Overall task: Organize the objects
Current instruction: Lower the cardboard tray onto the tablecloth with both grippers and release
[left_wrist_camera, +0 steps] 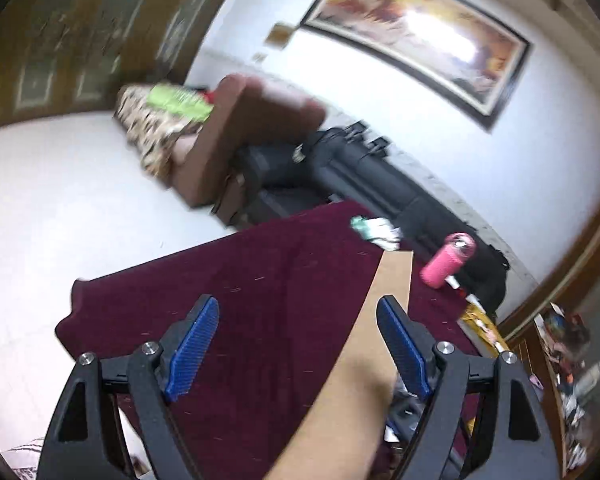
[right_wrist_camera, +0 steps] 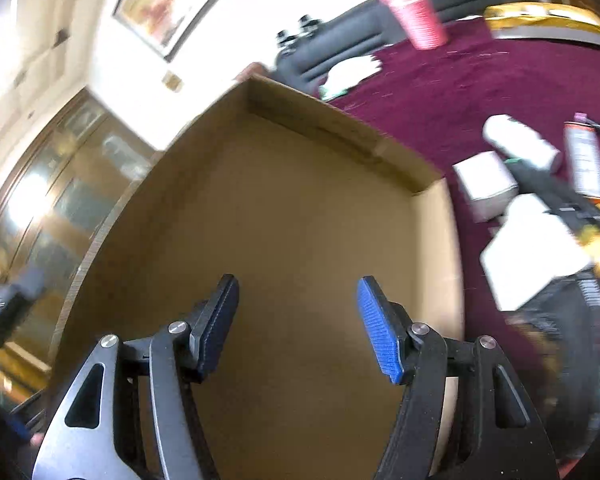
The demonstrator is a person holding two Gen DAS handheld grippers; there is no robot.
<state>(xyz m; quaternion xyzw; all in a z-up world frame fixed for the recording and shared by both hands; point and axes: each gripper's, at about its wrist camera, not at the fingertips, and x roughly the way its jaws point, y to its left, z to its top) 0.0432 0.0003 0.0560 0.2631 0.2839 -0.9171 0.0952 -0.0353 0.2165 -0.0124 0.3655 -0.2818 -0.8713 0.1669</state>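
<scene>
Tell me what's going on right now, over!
Both hand-held grippers open, left and right, holding nothing. Cardboard box empty, under the right one. Pink bottle and white boxes wait on the red cloth. Nothing blocking.

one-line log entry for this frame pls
left tongs open, empty | right tongs open, empty, over cardboard box | box empty | pink bottle on maroon cloth

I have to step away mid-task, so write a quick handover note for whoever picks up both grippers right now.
Left gripper: open, empty, above the maroon cloth at the cardboard box's edge.
Right gripper: open, empty, over the cardboard box.
Box looks empty, so nothing is packed yet.
Still out on the cloth: pink bottle, white boxes, a white roll, a spray can, a yellow package. The images are blurred; check for smaller items.
</scene>
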